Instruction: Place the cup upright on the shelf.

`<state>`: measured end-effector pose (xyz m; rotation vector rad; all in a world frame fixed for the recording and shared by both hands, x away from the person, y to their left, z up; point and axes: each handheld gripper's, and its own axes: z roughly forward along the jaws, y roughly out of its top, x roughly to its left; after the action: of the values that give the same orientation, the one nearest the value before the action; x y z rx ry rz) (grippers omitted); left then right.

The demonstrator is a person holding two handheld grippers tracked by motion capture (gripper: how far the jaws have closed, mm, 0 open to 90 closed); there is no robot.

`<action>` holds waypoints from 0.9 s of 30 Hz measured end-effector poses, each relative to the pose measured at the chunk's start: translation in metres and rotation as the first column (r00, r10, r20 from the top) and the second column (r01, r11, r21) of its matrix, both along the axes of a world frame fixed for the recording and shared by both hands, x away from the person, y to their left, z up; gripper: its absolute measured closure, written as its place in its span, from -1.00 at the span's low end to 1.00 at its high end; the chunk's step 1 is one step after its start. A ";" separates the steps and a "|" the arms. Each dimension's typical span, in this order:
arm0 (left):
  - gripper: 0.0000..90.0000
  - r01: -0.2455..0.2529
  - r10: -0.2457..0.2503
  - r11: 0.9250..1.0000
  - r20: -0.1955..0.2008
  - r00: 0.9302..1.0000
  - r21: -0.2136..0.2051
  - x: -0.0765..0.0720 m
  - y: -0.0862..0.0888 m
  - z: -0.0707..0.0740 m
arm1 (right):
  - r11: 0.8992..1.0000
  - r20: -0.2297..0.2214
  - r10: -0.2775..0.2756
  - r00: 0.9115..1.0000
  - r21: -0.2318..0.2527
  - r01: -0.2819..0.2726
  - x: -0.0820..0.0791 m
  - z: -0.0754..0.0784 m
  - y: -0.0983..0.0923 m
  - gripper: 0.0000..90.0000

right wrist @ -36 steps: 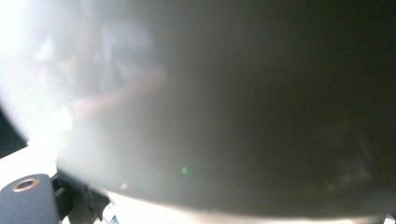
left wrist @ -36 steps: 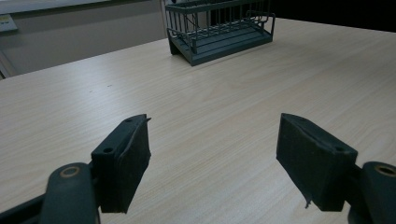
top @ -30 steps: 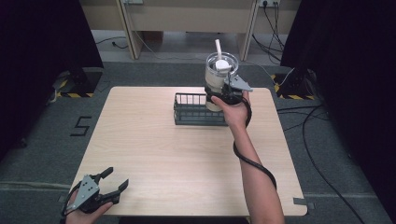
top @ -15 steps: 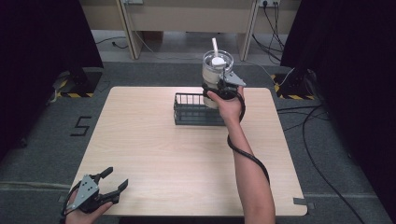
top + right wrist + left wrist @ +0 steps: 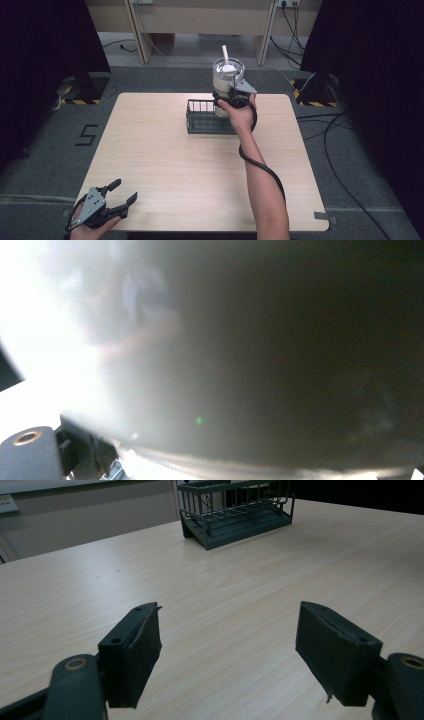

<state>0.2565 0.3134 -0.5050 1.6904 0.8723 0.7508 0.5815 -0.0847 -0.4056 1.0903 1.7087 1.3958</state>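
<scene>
A shiny metal canister (image 5: 227, 75) with a white utensil (image 5: 225, 53) standing in it is held up over the far side of the table, at the right end of a dark wire rack (image 5: 202, 118). My right gripper (image 5: 229, 98) is shut on the canister's lower side. In the right gripper view the canister's wall (image 5: 225, 365) is a close blur right at the jaws. My left gripper (image 5: 125, 191) rests open at the near left corner of the table, and nothing lies between its pads (image 5: 227, 645). The rack (image 5: 235, 510) stands far ahead of it.
The wooden table (image 5: 165, 165) is bare between the rack and the left gripper. The right forearm and its black cable (image 5: 260, 167) cross the right half of the table. Grey floor, cables and dark curtains surround the table.
The right gripper has carried the canister slightly to the left near the rack's right end. The left gripper has not moved.
</scene>
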 end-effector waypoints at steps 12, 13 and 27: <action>-0.43 0.004 -0.004 1.000 -0.002 1.000 0.001 0.000 -0.001 -0.001 | 1.000 -0.041 -0.004 0.999 -0.014 0.003 0.002 -0.023 0.002 -0.77; -0.43 0.004 -0.004 1.000 -0.002 1.000 0.001 0.000 -0.001 -0.001 | 1.000 -0.041 -0.004 0.999 -0.014 0.003 0.002 -0.023 0.002 -0.77; -0.43 0.003 -0.003 1.000 -0.002 1.000 0.009 0.000 -0.001 -0.001 | 1.000 -0.045 -0.014 0.999 -0.022 0.013 0.001 -0.031 0.003 -0.77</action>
<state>0.2566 0.3128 -0.5055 1.7005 0.8692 0.7520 0.5830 -0.0821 -0.4366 1.1274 1.7411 1.3506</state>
